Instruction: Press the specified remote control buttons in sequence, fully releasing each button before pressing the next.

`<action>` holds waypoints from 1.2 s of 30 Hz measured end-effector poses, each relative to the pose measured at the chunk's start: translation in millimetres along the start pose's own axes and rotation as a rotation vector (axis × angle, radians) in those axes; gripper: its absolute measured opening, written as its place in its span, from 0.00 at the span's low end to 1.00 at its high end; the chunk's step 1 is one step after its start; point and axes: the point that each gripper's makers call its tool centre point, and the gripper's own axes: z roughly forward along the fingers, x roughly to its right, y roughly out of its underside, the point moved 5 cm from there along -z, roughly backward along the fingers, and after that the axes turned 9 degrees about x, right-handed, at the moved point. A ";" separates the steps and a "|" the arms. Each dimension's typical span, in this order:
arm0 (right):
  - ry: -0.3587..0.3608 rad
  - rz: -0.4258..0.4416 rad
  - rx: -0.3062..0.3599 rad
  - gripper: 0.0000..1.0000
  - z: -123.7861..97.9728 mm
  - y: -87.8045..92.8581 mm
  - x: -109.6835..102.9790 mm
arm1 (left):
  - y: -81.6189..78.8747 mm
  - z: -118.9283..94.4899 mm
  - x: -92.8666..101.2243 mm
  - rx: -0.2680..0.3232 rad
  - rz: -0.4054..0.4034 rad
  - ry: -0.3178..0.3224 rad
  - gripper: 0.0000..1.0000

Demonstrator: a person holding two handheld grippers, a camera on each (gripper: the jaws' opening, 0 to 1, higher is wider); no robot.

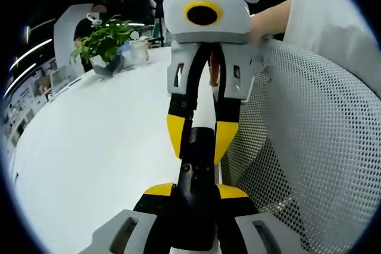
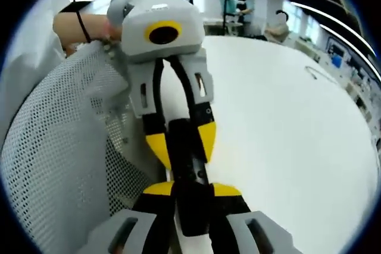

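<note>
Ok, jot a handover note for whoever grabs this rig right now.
Left tongs: shut on one end of the black remote.
Right tongs: shut on its other end, facing the left.
Remote: held at the edge of the white table, beside a mesh chair back.
Done: cannot tell whether any button was pressed.
Left: free one pair of tongs, press the buttons in order, releasing each fully.

White table (image 1: 89, 147), mesh chair back (image 1: 321, 141), potted plant (image 1: 106, 43), ceiling strip lights (image 2: 315, 9).

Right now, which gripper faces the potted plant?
The left gripper, shut on the black remote: the plant stands ahead of it. The right gripper faces away from it.
</note>
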 end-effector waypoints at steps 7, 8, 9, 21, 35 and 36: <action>-0.008 -0.052 -0.057 0.23 3.2 7.5 3.3 | -0.3 0.3 -0.3 0.000 -0.009 -0.008 0.25; -0.014 -0.061 -0.062 0.23 3.7 7.8 3.4 | 0.1 0.3 -0.5 -0.001 -0.009 -0.011 0.25; -0.017 -0.069 -0.066 0.23 3.9 8.2 3.8 | -0.1 0.4 -0.5 -0.003 -0.010 -0.013 0.25; -0.022 -0.128 -0.068 0.21 3.9 7.1 4.4 | -1.2 0.4 -2.5 -0.019 -0.014 -0.022 0.25; -0.012 -0.096 -0.051 0.21 4.4 7.1 6.7 | -3.8 -20.0 -11.6 -0.111 -0.034 -0.030 0.31; -0.011 -0.096 -0.050 0.21 4.7 6.9 6.7 | -6.7 -26.0 -14.8 -0.105 -0.038 -0.039 0.33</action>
